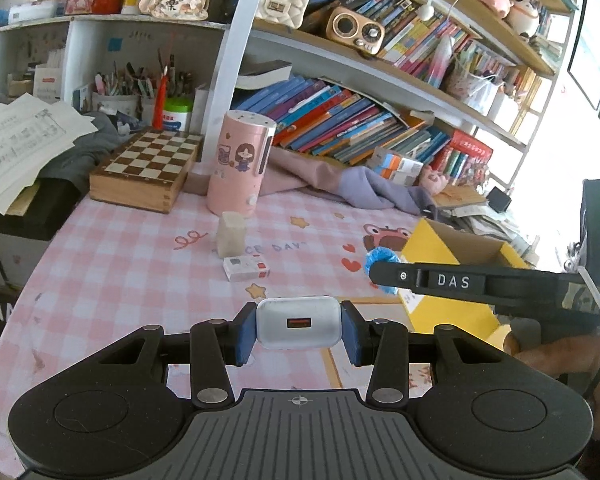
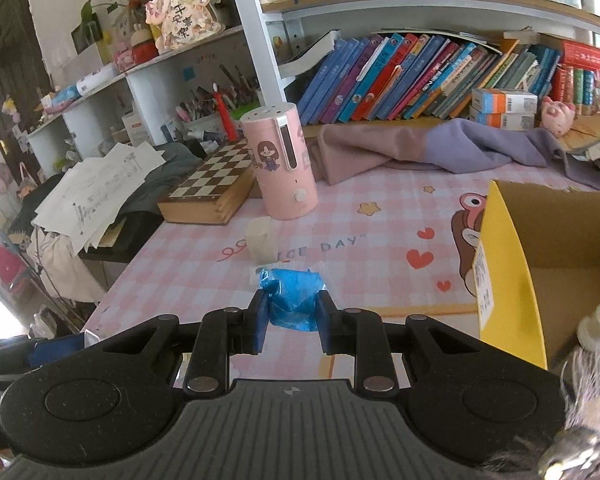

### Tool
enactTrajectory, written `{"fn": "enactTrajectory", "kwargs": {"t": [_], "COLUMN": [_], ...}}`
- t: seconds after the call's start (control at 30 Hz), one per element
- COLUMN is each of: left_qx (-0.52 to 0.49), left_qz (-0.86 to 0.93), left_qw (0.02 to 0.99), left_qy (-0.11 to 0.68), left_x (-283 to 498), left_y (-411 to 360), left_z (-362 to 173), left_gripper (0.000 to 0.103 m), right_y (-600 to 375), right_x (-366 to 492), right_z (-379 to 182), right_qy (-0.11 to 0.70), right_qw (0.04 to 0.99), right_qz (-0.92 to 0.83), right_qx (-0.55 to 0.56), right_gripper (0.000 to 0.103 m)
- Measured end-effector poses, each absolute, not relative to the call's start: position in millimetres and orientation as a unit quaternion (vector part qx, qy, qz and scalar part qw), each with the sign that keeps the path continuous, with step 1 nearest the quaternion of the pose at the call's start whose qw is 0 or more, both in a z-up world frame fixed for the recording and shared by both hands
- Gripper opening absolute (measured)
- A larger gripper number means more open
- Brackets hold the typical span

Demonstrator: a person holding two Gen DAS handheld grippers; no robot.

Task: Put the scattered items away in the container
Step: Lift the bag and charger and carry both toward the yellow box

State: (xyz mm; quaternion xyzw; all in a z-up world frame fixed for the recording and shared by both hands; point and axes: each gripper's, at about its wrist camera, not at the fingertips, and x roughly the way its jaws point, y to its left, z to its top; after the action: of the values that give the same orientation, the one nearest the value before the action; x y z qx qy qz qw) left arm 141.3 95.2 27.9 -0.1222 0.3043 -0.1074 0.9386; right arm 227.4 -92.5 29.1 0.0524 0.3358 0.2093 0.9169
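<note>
Two items are gripped at this moment. The left tool [image 1: 299,328] is clenched on a white USB charger [image 1: 299,322], its blue pads [image 1: 246,334] pressing the charger's two short sides and the orange port facing the camera, held above the pink checked bench [image 1: 120,264]. The right tool [image 2: 292,322] is clamped on a crumpled blue plastic bag [image 2: 294,298], which bulges forward from between its blue fingers [image 2: 260,320]; in the left wrist view the same bag [image 1: 380,260] shows at the tip of the right tool [image 1: 374,270], just beside the near corner of the yellow cardboard box [image 1: 432,248]. That box stands open on the right side of the bench, its brown inside visible in the right wrist view [image 2: 504,248], with a white spray bottle [image 2: 598,318] showing at its near edge. Farther out on the bench, a pale cube-shaped block [image 1: 231,234] stands upright, and a small white and red packet [image 1: 246,269] lies flat just in front of it. Behind the block rises a pink cylindrical humidifier [image 1: 240,164] with a cartoon girl printed on it, and to its left sits a wooden chessboard box [image 1: 148,168]. A pink and lilac cloth [image 1: 340,180] lies bunched along the back, under a shelf of leaning books [image 1: 340,124].
</note>
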Motion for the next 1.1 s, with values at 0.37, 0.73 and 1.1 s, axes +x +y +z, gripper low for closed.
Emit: {"fn": "enactTrajectory", "kwargs": {"t": [0.37, 0.73, 1.1], "left_qx": [-0.118, -0.128, -0.131], "left_qz": [-0.131, -0.145, -0.175], "left_qw": [0.938, 0.934, 0.922], "left_qy": [0.3, 0.301, 0.32], "left_x": [104.3, 69.2, 49.4], "left_y": [93.4, 88.8, 71.4], "left_z": [34.7, 32.5, 22.7], "left_gripper": [0.041, 0.041, 0.041], "right_y": [-104.7, -110.6, -132.2], "right_x": [169.1, 124.0, 84.5], "right_z": [32.1, 27.7, 15.1], "right_qy": [0.333, 0.339, 0.356], "right_qw": [0.921, 0.921, 0.918], "right_qz": [0.194, 0.186, 0.16], "right_qx": [0.06, 0.056, 0.066], "right_gripper": [0.023, 0.023, 0.023]}}
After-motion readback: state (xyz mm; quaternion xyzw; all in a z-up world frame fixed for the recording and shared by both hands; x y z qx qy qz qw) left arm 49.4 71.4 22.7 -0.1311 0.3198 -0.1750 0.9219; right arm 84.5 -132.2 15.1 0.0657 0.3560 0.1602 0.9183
